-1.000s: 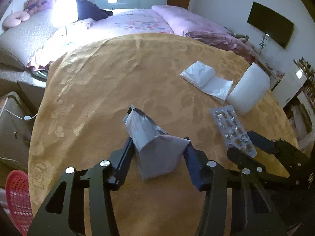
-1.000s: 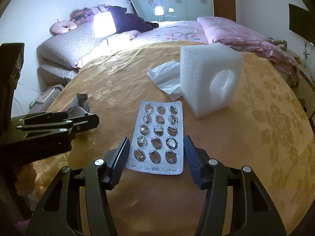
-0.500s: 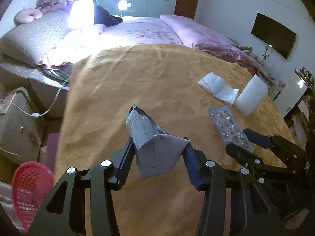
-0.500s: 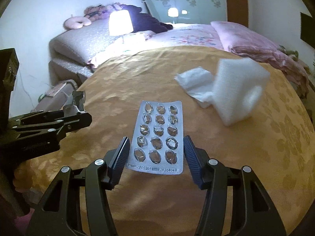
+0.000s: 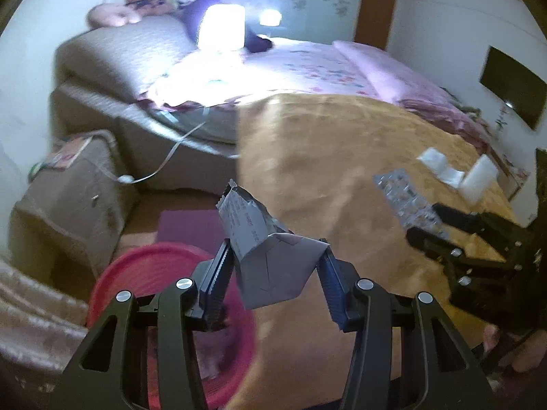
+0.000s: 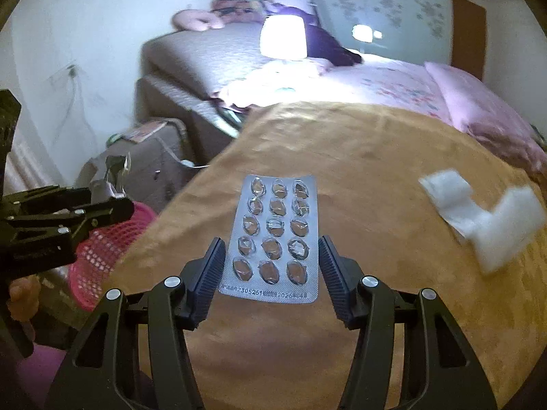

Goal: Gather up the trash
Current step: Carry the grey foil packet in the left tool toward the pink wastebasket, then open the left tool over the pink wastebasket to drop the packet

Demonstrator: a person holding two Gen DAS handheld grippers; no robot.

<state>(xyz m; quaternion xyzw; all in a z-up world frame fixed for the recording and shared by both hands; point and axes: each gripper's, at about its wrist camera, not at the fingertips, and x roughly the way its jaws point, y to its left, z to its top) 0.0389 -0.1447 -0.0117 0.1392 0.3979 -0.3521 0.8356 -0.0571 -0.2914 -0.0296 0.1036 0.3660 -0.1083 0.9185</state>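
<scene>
My left gripper point(image 5: 273, 270) is shut on a crumpled silver wrapper point(image 5: 263, 249) and holds it over the rim of a pink mesh basket point(image 5: 143, 273) on the floor beside the bed. My right gripper point(image 6: 271, 270) is shut on an empty silver blister pack point(image 6: 275, 235), held above the orange bedspread point(image 6: 359, 157). In the right wrist view the left gripper point(image 6: 116, 205) shows at the left, over the pink basket point(image 6: 102, 249). In the left wrist view the right gripper point(image 5: 427, 225) with the blister pack point(image 5: 403, 198) shows at the right.
A white foam block point(image 6: 506, 225) and a white plastic bag point(image 6: 448, 194) lie on the bedspread at the right. A brown bedside box point(image 5: 68, 198) with a white cable point(image 5: 160, 167) stands left of the basket. A lit lamp point(image 5: 222, 27) glows near the headboard.
Both grippers have swung left and lifted, each keeping its load. The wrapper has gone from above the bedspread to above the pink basket. The foam block and bag have slid toward the right of both views.
</scene>
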